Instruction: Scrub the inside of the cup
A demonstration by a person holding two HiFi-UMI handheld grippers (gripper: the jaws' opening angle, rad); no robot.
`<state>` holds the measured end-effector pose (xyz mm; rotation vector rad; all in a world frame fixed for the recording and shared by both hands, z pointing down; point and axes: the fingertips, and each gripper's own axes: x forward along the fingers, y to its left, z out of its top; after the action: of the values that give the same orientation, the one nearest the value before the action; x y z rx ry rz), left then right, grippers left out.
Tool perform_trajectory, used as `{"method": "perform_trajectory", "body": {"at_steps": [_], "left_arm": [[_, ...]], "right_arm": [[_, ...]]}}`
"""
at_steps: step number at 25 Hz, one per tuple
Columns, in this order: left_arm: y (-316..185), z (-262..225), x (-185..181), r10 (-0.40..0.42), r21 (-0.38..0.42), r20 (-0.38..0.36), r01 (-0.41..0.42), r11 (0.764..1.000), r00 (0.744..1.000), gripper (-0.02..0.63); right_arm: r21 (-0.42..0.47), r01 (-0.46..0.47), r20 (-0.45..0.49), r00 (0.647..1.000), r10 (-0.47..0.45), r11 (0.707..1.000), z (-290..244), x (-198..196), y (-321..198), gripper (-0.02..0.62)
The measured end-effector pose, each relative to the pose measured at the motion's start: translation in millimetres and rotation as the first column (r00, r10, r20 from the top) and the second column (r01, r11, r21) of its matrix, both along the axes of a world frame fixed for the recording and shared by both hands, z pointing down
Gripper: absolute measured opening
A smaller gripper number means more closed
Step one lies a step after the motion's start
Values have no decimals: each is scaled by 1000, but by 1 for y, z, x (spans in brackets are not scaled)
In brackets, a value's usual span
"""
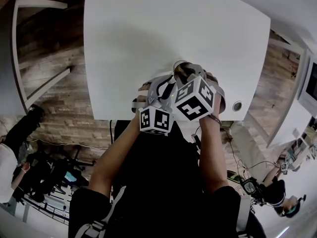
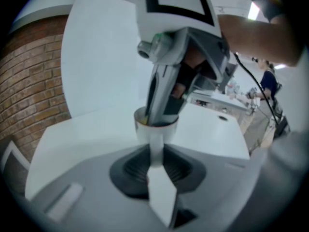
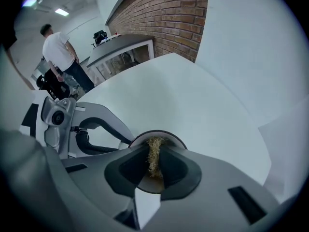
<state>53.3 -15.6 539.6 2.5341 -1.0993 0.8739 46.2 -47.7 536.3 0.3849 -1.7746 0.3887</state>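
A small pale cup [image 2: 155,131] stands on the white table [image 1: 148,33] near its front edge. My left gripper [image 2: 155,151] reaches in from the side, shut on the cup's wall. My right gripper [image 2: 162,111] points steeply down into the cup's mouth from above. In the right gripper view its jaws are shut on a straw-coloured scrubbing pad [image 3: 154,154], which hangs inside the cup's dark rim [image 3: 174,137]. In the head view both marker cubes cover most of the cup [image 1: 179,65]. The cup's floor is hidden.
A round cable hole [image 1: 237,105] sits in the table's front right corner. A white frame [image 1: 29,58] stands on the wooden floor at the left. A brick wall and a person in a white shirt [image 3: 55,45] are in the background.
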Motion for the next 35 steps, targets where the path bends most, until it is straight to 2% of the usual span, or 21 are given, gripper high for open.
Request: {"method": "perform_trajectory", "body": {"at_steps": [3,5,7,9,11,13,15,19,23,26,30,32,35], "left_arm": [[1,0,1,-3,-3,-2,3,1000,1000,66],[0,0,2,-4,-2,-2,4,1000,1000,66],[-2,0,2,-7,-1,-4,7,1000,1000,66],[-2,0,2,-10,-4,-7,10,1000,1000,66],[-2,0,2,-9,-5,-5,9,1000,1000,66],[-1,-1,3,-6,-6,-1,6,1000,1000,66],[-1,-1,4,-4,-6,0,4,1000,1000,66],[-2,-1,4,-9,-7,-1,9,1000,1000,66],[-3,0,3,-13,-5,2,13,1000,1000,66],[-2,0,4,-18,-11,3,18,1000,1000,66],[-2,0,3,-19,-11,5,20,1000,1000,66],[-3,0,3,-20,-10,7,20,1000,1000,66],[-3,0,5,-16,-11,11,16,1000,1000,66]], "right_arm": [[-3,-15,40,999,15,1000,-11,0,3,57],[-10,-86,139,987,86,996,-30,0,3,57],[-29,-189,265,945,190,982,-52,1,-2,57],[-63,-273,348,895,278,960,-64,5,-6,57],[-110,-324,375,862,341,940,-61,9,-5,57],[-144,-344,369,851,373,928,-50,10,-4,57],[-148,-338,338,866,369,929,-39,8,-3,57],[-118,-284,239,922,305,952,-22,4,-3,57],[-91,-260,197,941,274,961,-11,3,-3,57],[-104,-265,245,927,283,959,-22,3,-2,57],[-151,-307,365,866,342,940,-56,2,4,57],[-148,-309,358,869,342,940,-54,4,5,57],[-109,-287,281,909,306,952,-36,7,3,57]]}}
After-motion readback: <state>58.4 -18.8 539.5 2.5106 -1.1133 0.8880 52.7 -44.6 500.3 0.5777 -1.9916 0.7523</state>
